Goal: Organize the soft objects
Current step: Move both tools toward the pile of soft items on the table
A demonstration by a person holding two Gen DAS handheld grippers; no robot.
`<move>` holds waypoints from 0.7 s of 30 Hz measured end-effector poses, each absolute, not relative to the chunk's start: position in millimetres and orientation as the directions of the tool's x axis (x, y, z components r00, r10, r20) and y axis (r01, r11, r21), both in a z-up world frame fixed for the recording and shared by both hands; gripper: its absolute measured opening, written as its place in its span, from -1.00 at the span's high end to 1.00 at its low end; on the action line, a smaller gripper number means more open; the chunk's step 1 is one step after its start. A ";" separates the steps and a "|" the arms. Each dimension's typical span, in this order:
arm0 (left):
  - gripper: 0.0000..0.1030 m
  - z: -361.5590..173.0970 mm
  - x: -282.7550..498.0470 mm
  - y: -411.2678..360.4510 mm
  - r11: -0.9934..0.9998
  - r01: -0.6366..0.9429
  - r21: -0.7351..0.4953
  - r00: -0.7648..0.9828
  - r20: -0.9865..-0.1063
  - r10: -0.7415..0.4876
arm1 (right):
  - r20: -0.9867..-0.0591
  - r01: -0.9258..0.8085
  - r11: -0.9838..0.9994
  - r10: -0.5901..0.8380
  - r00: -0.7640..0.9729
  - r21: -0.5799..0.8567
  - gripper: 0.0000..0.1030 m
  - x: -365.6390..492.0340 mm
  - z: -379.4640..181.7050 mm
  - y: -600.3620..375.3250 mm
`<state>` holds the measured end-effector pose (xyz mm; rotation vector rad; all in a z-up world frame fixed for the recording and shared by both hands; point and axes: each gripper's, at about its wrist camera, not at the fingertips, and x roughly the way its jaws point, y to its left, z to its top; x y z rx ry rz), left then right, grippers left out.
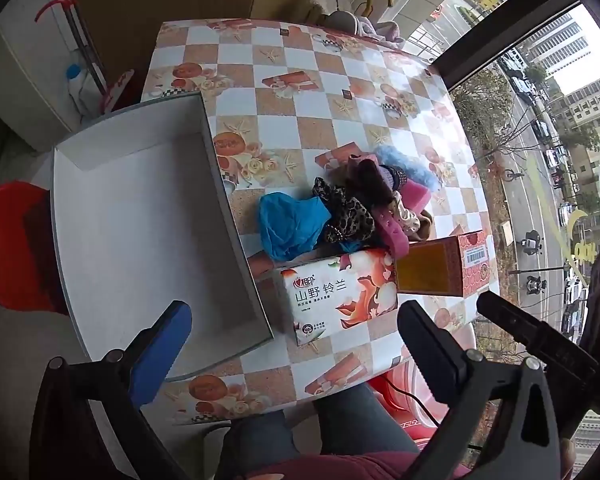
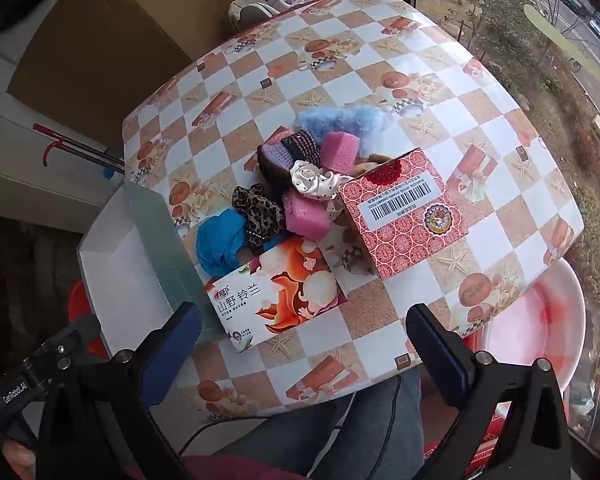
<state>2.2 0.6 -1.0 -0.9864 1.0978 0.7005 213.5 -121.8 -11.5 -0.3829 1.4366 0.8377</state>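
Both grippers, left (image 1: 296,344) and right (image 2: 304,344), gape wide, empty, above crumpled cloths, fluffy blue fabric (image 2: 340,118), pink sponges (image 2: 306,216).

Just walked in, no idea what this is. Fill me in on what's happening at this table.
A seated person holds a gripper in each hand above the table, both open and empty: left gripper, right gripper. A pile of soft things sits untouched between a tissue box and a red box. The white tray is empty, so sorting hasn't started.

Both the left hand-held gripper (image 1: 296,340) and right hand-held gripper (image 2: 304,344) point steeply downward, jaws spread wide, holding nothing.
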 end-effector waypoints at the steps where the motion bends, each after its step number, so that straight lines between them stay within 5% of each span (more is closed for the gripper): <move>1: -1.00 -2.2 4.9 0.9 0.420 -0.856 -0.300 0.328 -0.945 -0.006 | -0.961 -0.690 0.683 0.266 -0.071 0.240 -1.00 220.8 -11.9 -124.4; 11: -1.00 -21.0 51.1 13.9 0.449 -0.846 -0.288 0.308 -0.951 -0.030 | -0.980 -0.631 0.753 0.182 -0.076 0.189 -1.00 299.4 -21.4 -127.5; 21: -1.00 -65.6 137.1 39.1 0.563 -0.813 -0.149 0.182 -0.983 0.003 | -0.986 -0.698 0.698 0.086 -0.141 0.160 -1.00 359.6 -59.8 -84.1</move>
